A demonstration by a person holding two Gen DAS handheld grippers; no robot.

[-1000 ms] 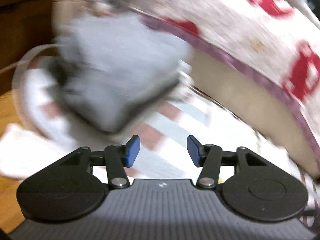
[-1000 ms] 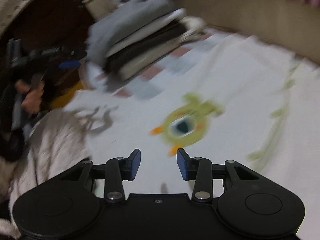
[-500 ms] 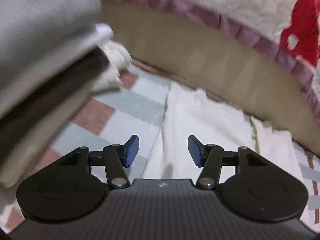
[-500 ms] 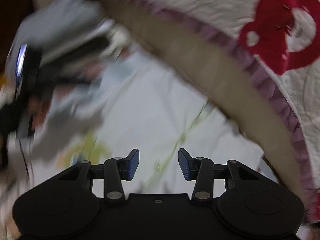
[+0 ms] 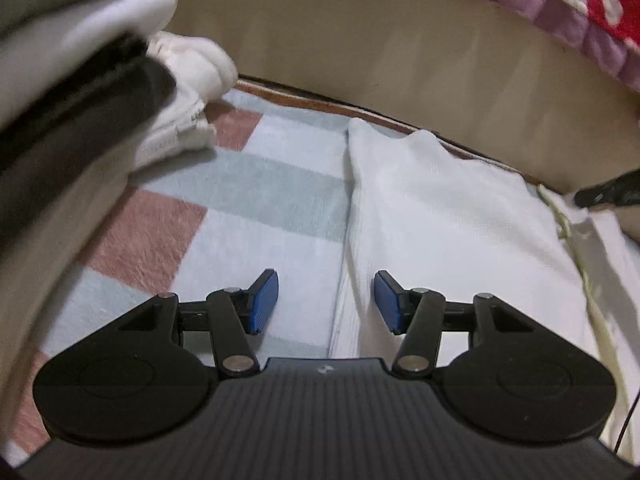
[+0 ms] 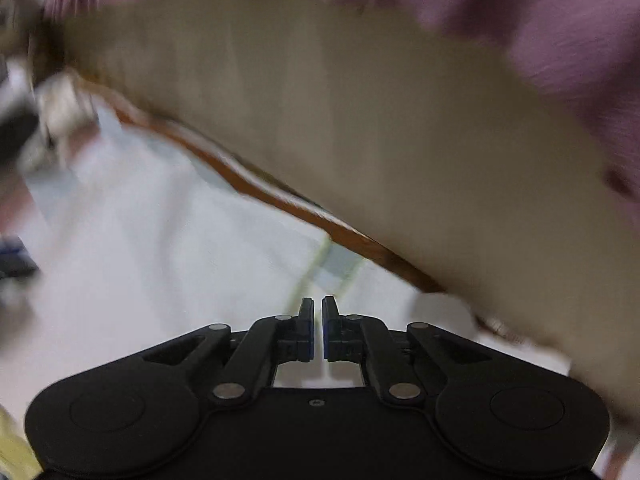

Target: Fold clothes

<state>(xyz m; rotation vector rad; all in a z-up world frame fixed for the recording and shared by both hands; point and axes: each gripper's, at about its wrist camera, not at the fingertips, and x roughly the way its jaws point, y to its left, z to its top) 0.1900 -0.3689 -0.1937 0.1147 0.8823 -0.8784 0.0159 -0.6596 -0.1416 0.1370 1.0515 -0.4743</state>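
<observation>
The white garment lies flat on the checked blanket, its left edge running away between the spread jaws of the left gripper, the nearer one. The right gripper has just been closing, apparently on nothing through the blur.

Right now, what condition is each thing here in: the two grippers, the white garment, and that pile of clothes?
Left gripper: open, nothing between its blue pads, over the garment's left edge.
Right gripper: shut; its jaws have just closed, no cloth visibly between them.
White knit garment with yellow-green trim: spread flat on the checked blanket, not yet folded.
Stack of grey, white and black clothes: folded, piled at the left.
</observation>
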